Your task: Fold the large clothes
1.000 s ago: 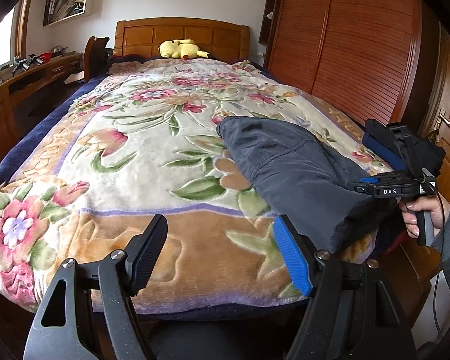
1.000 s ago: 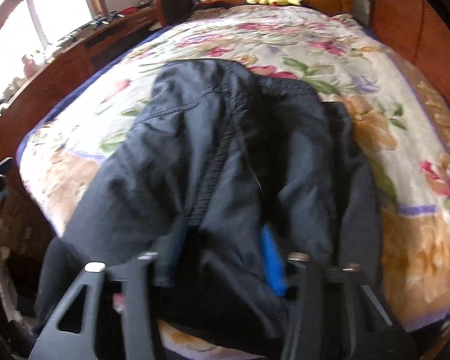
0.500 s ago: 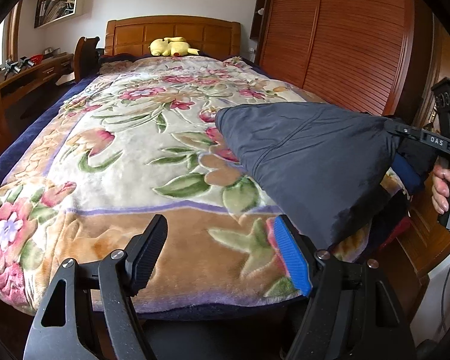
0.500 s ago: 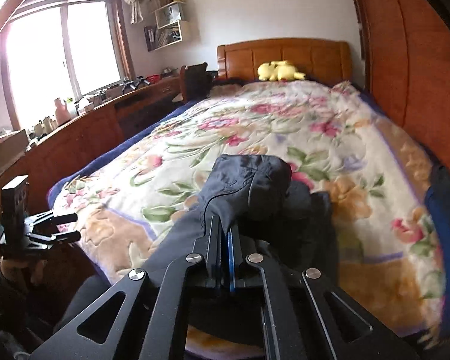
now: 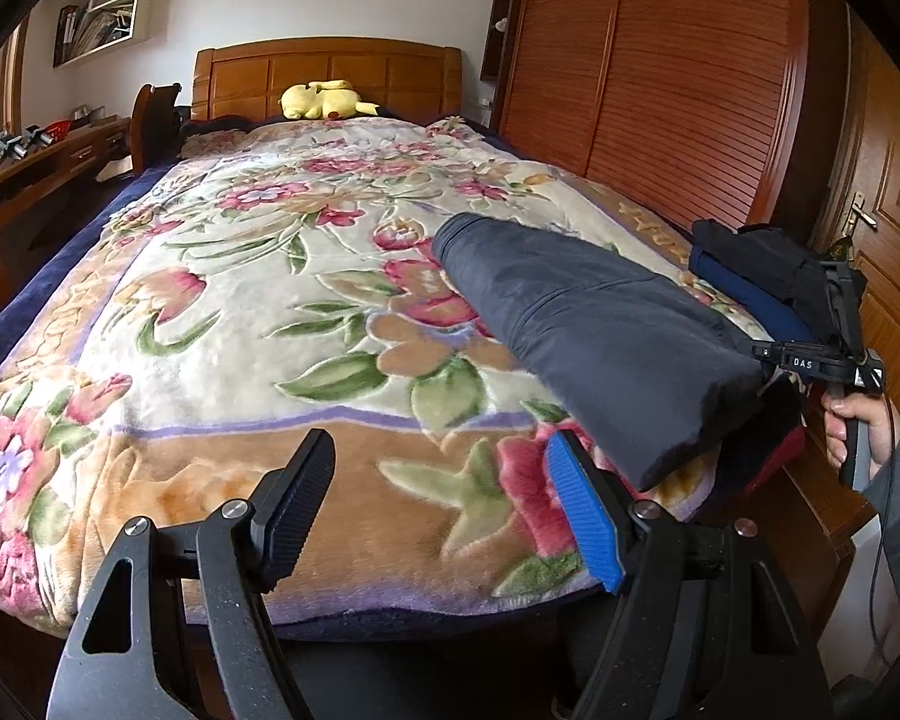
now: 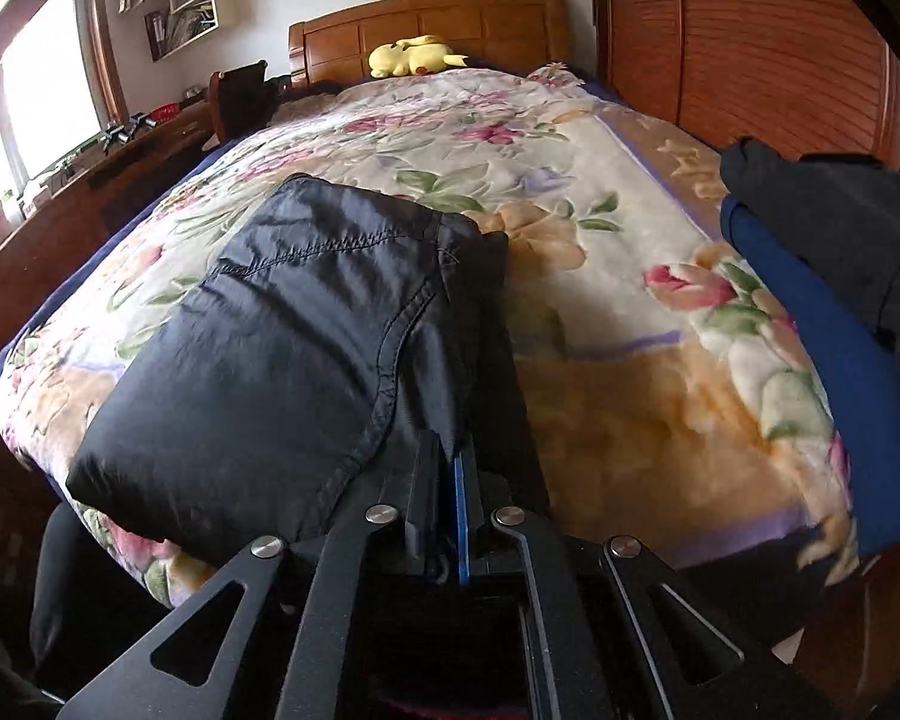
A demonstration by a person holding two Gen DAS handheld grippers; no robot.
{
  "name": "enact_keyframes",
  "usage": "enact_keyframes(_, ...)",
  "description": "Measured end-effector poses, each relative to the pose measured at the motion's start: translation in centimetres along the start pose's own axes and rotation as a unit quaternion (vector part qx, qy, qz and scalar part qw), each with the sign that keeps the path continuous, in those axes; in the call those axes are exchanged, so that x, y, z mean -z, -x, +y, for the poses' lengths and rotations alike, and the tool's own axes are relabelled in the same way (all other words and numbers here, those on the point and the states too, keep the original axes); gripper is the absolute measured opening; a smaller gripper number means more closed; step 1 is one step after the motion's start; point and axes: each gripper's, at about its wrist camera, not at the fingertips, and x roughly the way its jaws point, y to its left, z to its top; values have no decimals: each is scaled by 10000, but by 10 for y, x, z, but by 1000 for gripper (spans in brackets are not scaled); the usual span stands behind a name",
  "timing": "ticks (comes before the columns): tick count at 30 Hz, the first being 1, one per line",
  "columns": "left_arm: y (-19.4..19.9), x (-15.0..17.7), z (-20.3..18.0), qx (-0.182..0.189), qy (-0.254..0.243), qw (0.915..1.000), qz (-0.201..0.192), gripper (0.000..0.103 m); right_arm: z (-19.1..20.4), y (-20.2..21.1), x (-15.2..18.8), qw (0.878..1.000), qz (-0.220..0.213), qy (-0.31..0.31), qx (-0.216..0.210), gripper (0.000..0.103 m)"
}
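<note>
Item: dark navy padded nylon garment [image 6: 282,348], folded in a thick bundle, lying at the foot edge of the bed near its right corner, part overhanging.
Right gripper [image 6: 450,480]: fingers clenched on the garment's near hem.
Left gripper [image 5: 444,504]: fingers spread, holding nothing, above the floral plush blanket [image 5: 222,312].
Adjacent: stack of folded dark and blue clothes [image 6: 840,276], right edge.
Risk: one-point pinch on slippery fabric; the fold may spill open, or the overhang may drag the bundle off the foot edge.

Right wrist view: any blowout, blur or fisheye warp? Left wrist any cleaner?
Right wrist view: window at upper left blown out to white; folded blue garment at the right edge smeared; headboard bowed by the fisheye; dark padded jacket stitching sharp. Left wrist view: even light, floral blanket crisp, wardrobe doors curved, dark vignette in corners.
</note>
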Motion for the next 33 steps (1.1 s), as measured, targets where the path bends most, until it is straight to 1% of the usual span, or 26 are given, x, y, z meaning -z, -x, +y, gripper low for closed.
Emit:
enact_keyframes(2, 2, -1, -2, 7, -7, 10000, -37, 74, 3, 3, -3, 10000, -31, 30, 37, 8)
enact_keyframes(4, 4, -1, -4, 13, -10, 10000, -71, 74, 3, 10, -11, 9996, -81, 118, 244, 12)
enact_keyframes(5, 5, -1, -5, 21, -7, 10000, -92, 74, 9, 13, -14, 9993, -131, 159, 300, 19)
enact_keyframes(6, 7, -1, -6, 30, -5, 9999, -115, 74, 17, 23, -17, 9990, -287, 218, 262, 31)
enact_keyframes(8, 9, -2, -6, 30, -3, 9999, -161, 74, 27, 34, -12, 9988, -379, 261, 188, 44)
enact_keyframes(12, 12, -4, -7, 25, 4, 9997, -230, 74, 52, 39, -13, 9978, -440, 449, -227, 45)
enact_keyframes(18, 12, -4, -7, 13, 3, 9998, -214, 74, 99, 17, -15, 9937, -287, 793, -733, 45)
enact_keyframes(20, 11, -4, -7, -2, 4, 9998, -188, 74, 104, 11, -16, 9931, -260, 824, -798, 45)
enact_keyframes(21, 10, -4, -6, -7, 3, 9998, -174, 74, 114, 0, -13, 9917, -180, 873, -927, 45)
enact_keyframes(22, 10, -4, -6, -12, -1, 9999, -166, 74, 117, -7, -11, 9912, -115, 894, -969, 45)
enact_keyframes(25, 9, -3, -6, -16, -3, 9999, -156, 74, 127, -34, -3, 9898, 151, 1074, -924, 45)
enact_keyframes(26, 8, -3, -6, -13, -5, 9999, -146, 74, 125, -40, 0, 9888, 231, 1050, -1037, 45)
enact_keyframes(29, 3, -2, -7, -2, -32, 9999, -107, 74, 107, -50, 1, 9878, 218, 655, -1394, 45)
enact_keyframes(33, -10, -7, -11, 12, -130, 9999, -51, 74, 95, -44, 0, 9864, 169, 663, -1496, 45)
